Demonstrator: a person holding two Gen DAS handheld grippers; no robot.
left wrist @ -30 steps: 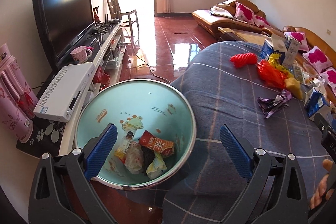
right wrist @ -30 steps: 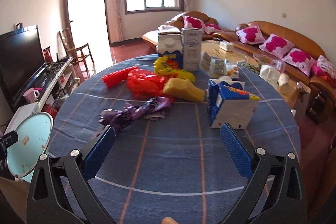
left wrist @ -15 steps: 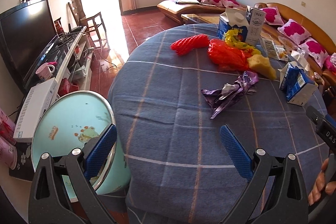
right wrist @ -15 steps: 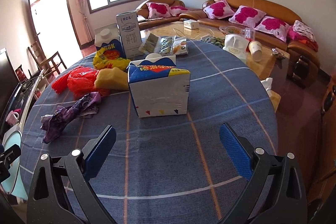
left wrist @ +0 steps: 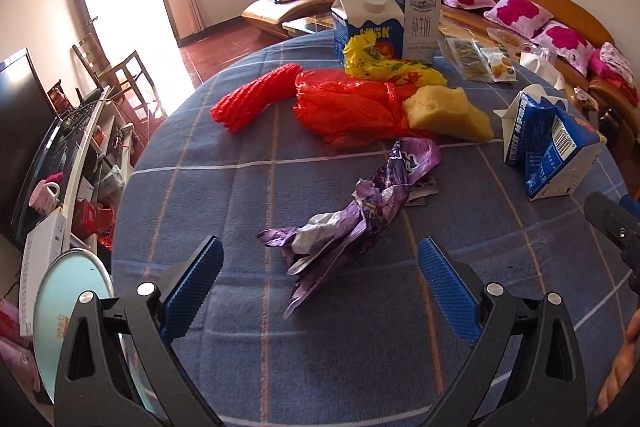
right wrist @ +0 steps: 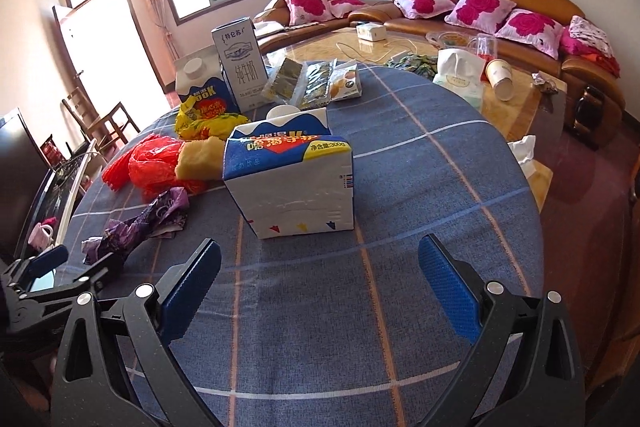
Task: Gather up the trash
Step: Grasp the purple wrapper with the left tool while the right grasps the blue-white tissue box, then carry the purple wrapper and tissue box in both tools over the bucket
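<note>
Trash lies on a round table with a blue checked cloth (left wrist: pixel 360 347). A crumpled purple wrapper (left wrist: pixel 360 211) lies just ahead of my open, empty left gripper (left wrist: pixel 320 283); it also shows in the right wrist view (right wrist: pixel 140 223). Behind it lie a red plastic bag (left wrist: pixel 348 107), red foam netting (left wrist: pixel 256 99), a yellow sponge (left wrist: pixel 448 113) and a yellow wrapper (left wrist: pixel 384 67). A blue and white carton (right wrist: pixel 292 179) lies on its side in front of my open, empty right gripper (right wrist: pixel 320 283). The pale green trash bin (left wrist: pixel 68 307) stands off the table's left edge.
Two upright milk cartons (left wrist: pixel 368 23) (right wrist: pixel 242 63) and snack packets (right wrist: pixel 312 81) sit at the table's far side. A TV stand (left wrist: pixel 80 163) with a pink mug runs along the left. A coffee table (right wrist: pixel 460 67) and sofas (right wrist: pixel 500 11) lie to the right.
My left gripper has swung right from over the bin to above the table, facing the purple wrapper. My right gripper has turned right and closer to the lying carton. Both stay open.
</note>
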